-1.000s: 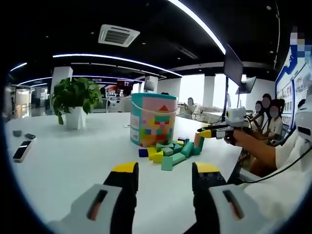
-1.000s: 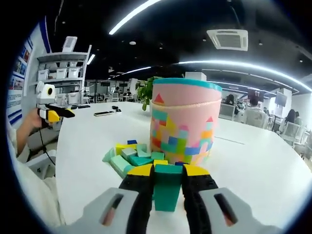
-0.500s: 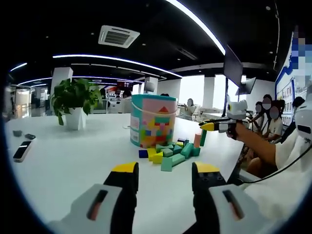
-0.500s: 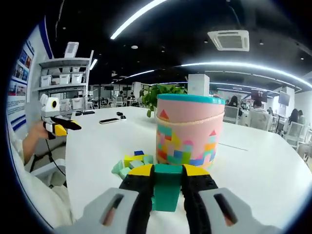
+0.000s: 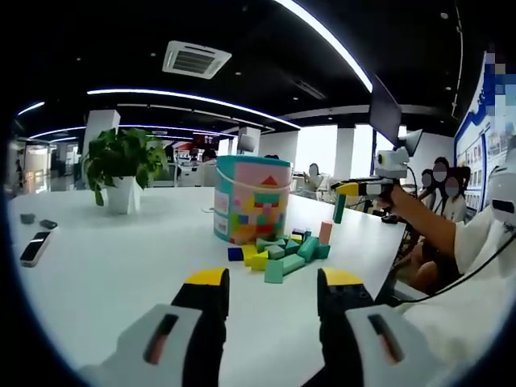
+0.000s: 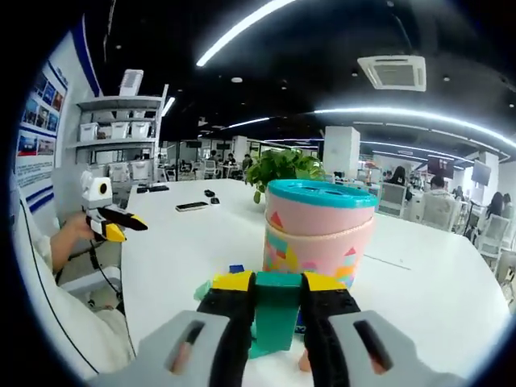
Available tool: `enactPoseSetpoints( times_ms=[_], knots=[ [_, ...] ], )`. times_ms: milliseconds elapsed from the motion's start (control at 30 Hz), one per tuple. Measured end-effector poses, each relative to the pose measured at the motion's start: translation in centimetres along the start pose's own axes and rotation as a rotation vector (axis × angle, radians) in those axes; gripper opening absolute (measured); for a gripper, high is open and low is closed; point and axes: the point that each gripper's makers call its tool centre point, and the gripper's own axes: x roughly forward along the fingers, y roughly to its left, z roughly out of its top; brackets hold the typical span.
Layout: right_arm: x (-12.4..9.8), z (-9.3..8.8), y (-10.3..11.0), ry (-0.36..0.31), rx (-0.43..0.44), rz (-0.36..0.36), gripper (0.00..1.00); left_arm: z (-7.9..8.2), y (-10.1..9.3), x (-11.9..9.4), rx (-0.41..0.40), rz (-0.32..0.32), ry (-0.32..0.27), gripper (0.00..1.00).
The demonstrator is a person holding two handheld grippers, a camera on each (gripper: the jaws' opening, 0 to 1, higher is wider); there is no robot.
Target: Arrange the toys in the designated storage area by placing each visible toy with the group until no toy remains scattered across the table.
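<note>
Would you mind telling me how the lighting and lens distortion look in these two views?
Left gripper view: bright ceiling light strips bow under the fisheye, and the white table looks washed out. Right gripper view: the pink bucket bulges, and the shelves lean inward.

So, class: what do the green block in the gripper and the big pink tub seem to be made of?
Green block: probably foam or painted wood; matt, even colour, crisp flat faces. Pink tub: likely printed card or plastic, smooth with a slight sheen, under a glossier teal lid, probably plastic.

You find no readable text anywhere; the wall posters point(image 6: 39, 121) and the bucket's point(image 6: 319, 238) printed pattern stay illegible.
</note>
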Motion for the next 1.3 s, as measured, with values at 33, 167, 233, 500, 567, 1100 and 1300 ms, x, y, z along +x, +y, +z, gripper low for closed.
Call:
enactPoseSetpoints(
  times_ms=[33, 167, 233, 500, 567, 1100, 1300],
  knots=[
    [-0.1, 0.4, -0.1, -0.011, -0.010, -0.003, 0.21, 0.0, 0.0, 0.0, 0.000, 0.000, 0.000, 0.45],
    [-0.6, 2.2, -0.3, -0.041, -0.018, 0.001, 0.21, 0.1, -0.2, 0.2, 0.003, -0.004, 0.003, 0.45],
    [-0.9, 3.8, -0.7, -0.050, -0.017, 0.009, 0.21, 0.2, -0.3, 0.2, 0.008, -0.009, 0.003, 0.45],
    [-0.7, 6.5, -1.0, -0.023, -0.103, 0.050, 0.22, 0.3, -0.3, 0.2, 0.014, -0.002, 0.005, 0.44],
    [-0.5, 6.7, -1.0, -0.025, -0.085, 0.048, 0.21, 0.4, -0.2, 0.2, 0.014, -0.001, 0.005, 0.44],
    [-0.1, 12.3, -4.4, -0.121, 0.022, 0.017, 0.21, 0.4, -0.2, 0.1, 0.019, 0.003, 0.006, 0.44],
    [1.2, 13.9, -4.3, -0.143, 0.004, 0.015, 0.21, 0.5, -0.4, 0.4, 0.023, -0.002, 0.009, 0.44]
  ],
)
